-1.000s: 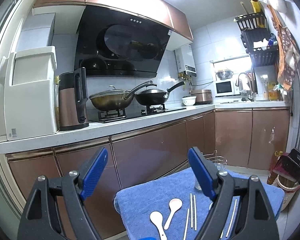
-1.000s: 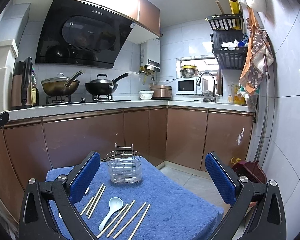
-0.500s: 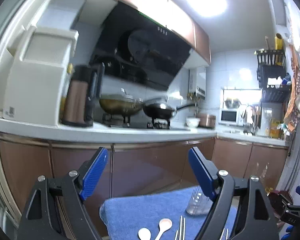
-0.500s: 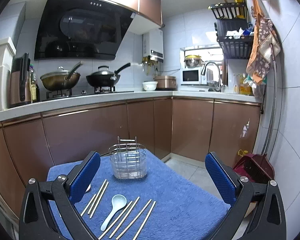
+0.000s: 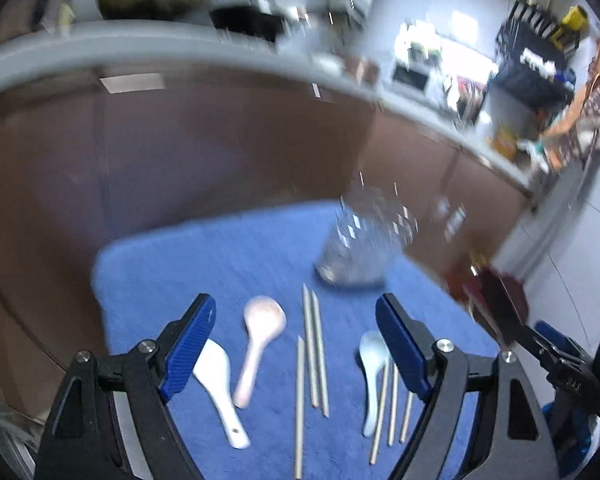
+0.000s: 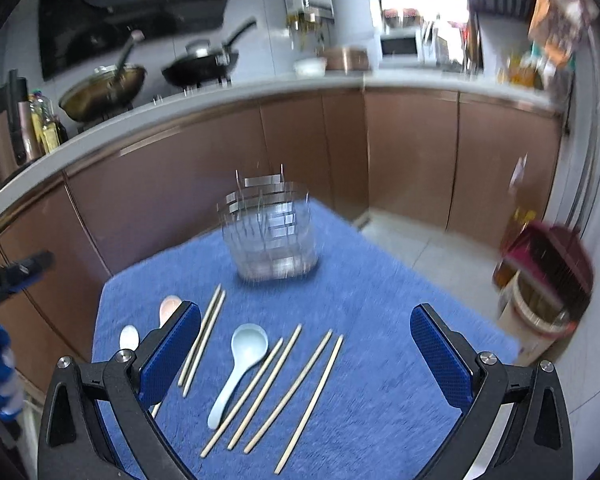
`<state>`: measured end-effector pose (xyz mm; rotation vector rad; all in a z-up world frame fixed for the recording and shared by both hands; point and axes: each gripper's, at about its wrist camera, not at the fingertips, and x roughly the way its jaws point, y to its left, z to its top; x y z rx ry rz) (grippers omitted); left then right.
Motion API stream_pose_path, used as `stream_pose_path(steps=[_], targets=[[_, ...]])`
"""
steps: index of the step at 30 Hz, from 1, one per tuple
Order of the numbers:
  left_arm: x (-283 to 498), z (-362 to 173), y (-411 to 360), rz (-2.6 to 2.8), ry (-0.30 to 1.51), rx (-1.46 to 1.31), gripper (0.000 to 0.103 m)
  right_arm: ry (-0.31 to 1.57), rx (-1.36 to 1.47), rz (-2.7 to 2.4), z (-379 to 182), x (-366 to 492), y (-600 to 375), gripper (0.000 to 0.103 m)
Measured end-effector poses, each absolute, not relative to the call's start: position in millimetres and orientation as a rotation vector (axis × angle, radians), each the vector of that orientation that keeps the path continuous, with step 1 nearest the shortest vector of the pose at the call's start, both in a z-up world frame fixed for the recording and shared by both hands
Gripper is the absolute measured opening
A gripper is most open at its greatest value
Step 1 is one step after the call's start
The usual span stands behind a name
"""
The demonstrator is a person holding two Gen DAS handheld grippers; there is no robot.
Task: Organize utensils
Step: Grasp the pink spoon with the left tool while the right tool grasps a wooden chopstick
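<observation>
Both views are now tilting down vs 0.5 s ago; more of the fuzzy blue towel-covered table is showing. Left tongs and right tongs are gaping wide, holding nothing. Slim pale wooden chopsticks, glossy light-blue spoon, pink spoon, white spoon are lying flat before clear wire-framed utensil holder, blurred.

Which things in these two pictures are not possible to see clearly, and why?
- Holder: motion blur in both views; its compartments cannot be told.
- White spoon and pink spoon: right view, mostly hidden behind the right gripper's finger.
- Blue spoon: left view, partly hidden by the left gripper.
</observation>
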<state>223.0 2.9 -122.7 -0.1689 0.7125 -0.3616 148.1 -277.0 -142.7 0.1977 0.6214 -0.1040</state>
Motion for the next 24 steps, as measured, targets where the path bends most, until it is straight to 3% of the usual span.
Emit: stream_pose_path(steps=[3, 6, 10, 13, 17, 21, 24], targets=[[252.4, -150.1, -9.6, -0.396, 0.808, -0.166, 0.080, 0.688, 0.239, -0.078, -159.0, 160.6, -283.2, 0.101], [276.8, -171.0, -15.0, -0.419, 0.871, -0.145, 0.078, 0.760, 0.294, -0.046, -175.8, 173.9, -292.7, 0.088], [311.5, -196.9, -15.8, -0.444, 0.969, -0.084, 0.059, 0.844, 0.369, -0.002, -196.4, 191.6, -303.2, 0.064], [333.0, -217.1, -6.4, -0.457, 1.041, -0.071, 0.047, 0.895, 0.428, 0.044, -210.3, 205.3, -310.7, 0.054], [352.2, -238.3, 2.6, -0.454, 1.103, -0.073, 0.046, 0.965, 0.461, 0.055, -235.5, 222.7, -315.3, 0.048], [365.9, -250.8, 5.9, -0.453, 1.136, -0.069, 0.043, 1.050, 0.477, 0.037, -263.5, 240.2, -326.6, 0.023], [373.0, -254.3, 4.6, -0.472, 1.152, -0.054, 0.040, 1.097, 0.461, 0.027, -271.3, 252.3, -329.2, 0.021]])
